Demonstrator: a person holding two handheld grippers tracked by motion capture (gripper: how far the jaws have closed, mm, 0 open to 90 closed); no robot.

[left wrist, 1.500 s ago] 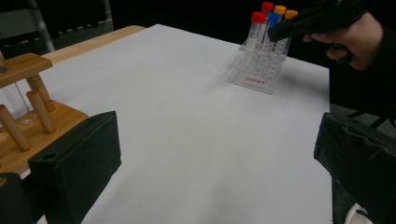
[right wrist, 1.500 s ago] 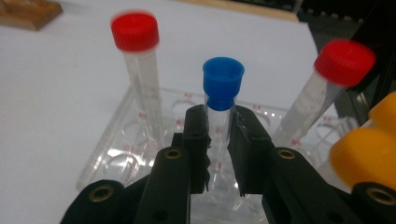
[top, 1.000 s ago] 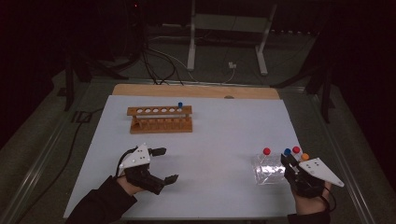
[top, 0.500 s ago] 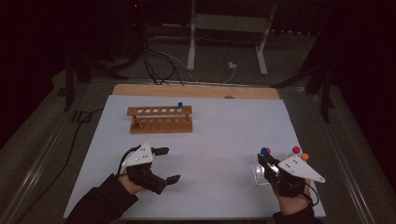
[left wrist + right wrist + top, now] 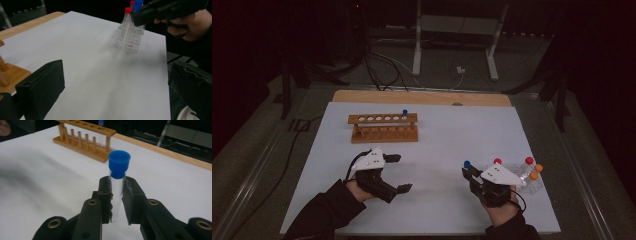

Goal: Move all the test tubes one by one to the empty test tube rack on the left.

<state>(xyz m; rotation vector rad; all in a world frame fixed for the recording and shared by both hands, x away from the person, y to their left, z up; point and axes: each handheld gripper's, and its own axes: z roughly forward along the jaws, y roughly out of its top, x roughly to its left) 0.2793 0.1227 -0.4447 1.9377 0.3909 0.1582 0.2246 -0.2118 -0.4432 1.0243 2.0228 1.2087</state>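
Blue-capped test tube [image 5: 118,185] sits upright, clamped between the pads of the right tool [image 5: 117,195], held just below its cap, above the worktop [image 5: 437,145]. Wooden rack [image 5: 85,141] lies ahead of that tool, well apart, one blue-capped tube already in its end hole. Clear stand [image 5: 524,177] with remaining tubes is just behind and beside it. Left tool [image 5: 394,172] hangs released, empty. Tube looks thin-walled, light, slick, probably glass: grip the upper barrel gently, keep it vertical.

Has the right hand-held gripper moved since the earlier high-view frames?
Yes. The right hand-held gripper, shut on the blue-capped tube, has shifted left, away from the clear rack and toward the table's middle.
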